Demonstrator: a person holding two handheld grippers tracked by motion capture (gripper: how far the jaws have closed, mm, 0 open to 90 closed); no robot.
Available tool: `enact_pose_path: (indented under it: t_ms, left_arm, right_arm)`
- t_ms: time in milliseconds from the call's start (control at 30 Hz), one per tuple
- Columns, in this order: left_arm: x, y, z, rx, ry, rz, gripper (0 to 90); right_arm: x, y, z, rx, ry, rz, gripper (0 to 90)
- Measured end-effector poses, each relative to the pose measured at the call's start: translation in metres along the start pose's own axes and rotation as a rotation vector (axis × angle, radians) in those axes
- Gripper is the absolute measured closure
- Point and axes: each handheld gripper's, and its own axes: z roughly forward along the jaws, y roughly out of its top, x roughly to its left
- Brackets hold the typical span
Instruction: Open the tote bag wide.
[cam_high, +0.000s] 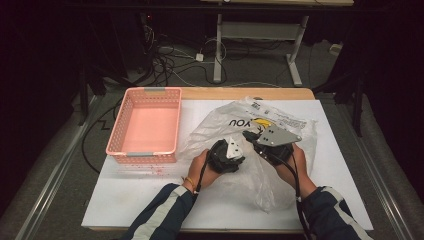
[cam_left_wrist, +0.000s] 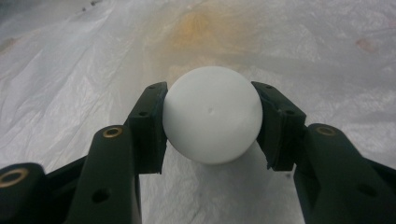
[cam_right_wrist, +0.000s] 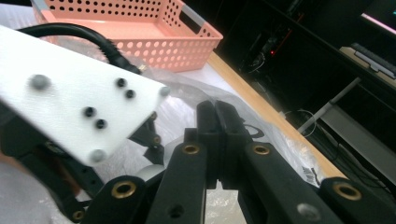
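My left gripper (cam_left_wrist: 211, 121) has a white ball (cam_left_wrist: 212, 114) pinched between its fingers (cam_left_wrist: 148, 126), inside the clear plastic bag (cam_high: 280, 150). My right gripper (cam_right_wrist: 218, 140), fingers pressed together on the bag's film, apparently holds the mouth open.

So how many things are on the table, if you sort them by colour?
Pink: 1, the basket
White: 1, the ball squeezed in the left gripper
See-through: 1, the plastic bag, its edge pinched by the right gripper
Total: 3
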Motion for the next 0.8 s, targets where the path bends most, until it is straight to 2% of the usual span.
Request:
enact_pose_path:
  t_ms: [33, 67, 133, 167, 200, 233, 267, 333, 533, 633, 733, 800]
  left_arm:
    - [-0.001, 0.001, 0.001, 0.005, -0.003, 0.008, 47.8]
    - [0.002, 0.004, 0.002, 0.007, 0.002, 0.072, 47.8]
    - [0.000, 0.004, 0.002, 0.015, 0.022, 0.067, 47.0]
    - [-0.001, 0.004, 0.000, 0.019, 0.030, 0.070, 43.7]
    - [-0.006, 0.003, -0.003, 0.016, 0.048, 0.012, 37.3]
    - [-0.006, 0.004, -0.007, 0.013, 0.054, 0.034, 34.8]
    - [-0.008, 0.004, -0.011, 0.006, 0.068, 0.039, 33.2]
    - [-0.011, 0.005, -0.021, 0.004, 0.084, 0.066, 28.9]
    - [-0.025, -0.005, -0.067, -0.043, 0.092, 0.153, 28.3]
    - [-0.026, -0.016, -0.098, -0.100, 0.136, 0.147, 28.0]
    - [-0.021, -0.030, -0.130, -0.160, 0.198, 0.098, 26.0]
    - [-0.015, -0.042, -0.146, -0.158, 0.242, 0.062, 25.4]
  right_arm:
    - [0.000, 0.000, 0.001, 0.004, 0.002, -0.001, 90.0]
    - [0.001, -0.001, 0.001, 0.006, 0.000, 0.002, 90.0]
    - [0.002, -0.001, 0.002, 0.014, 0.000, 0.001, 90.0]
    - [0.002, -0.001, 0.002, 0.015, -0.001, -0.001, 90.0]
    - [0.003, -0.002, 0.001, 0.016, 0.001, -0.002, 90.0]
    - [0.004, -0.002, 0.001, 0.019, 0.001, -0.007, 90.0]
    - [0.004, -0.002, 0.002, 0.024, -0.001, -0.011, 90.0]
    - [0.003, -0.004, 0.003, 0.029, 0.005, -0.006, 90.0]
    - [0.002, -0.004, 0.000, 0.034, 0.001, -0.008, 90.0]
    - [0.000, -0.005, -0.001, 0.038, 0.001, -0.002, 90.0]
    - [-0.001, -0.007, -0.002, 0.044, 0.005, 0.003, 90.0]
    - [-0.002, -0.007, -0.003, 0.048, 0.011, 0.007, 90.0]
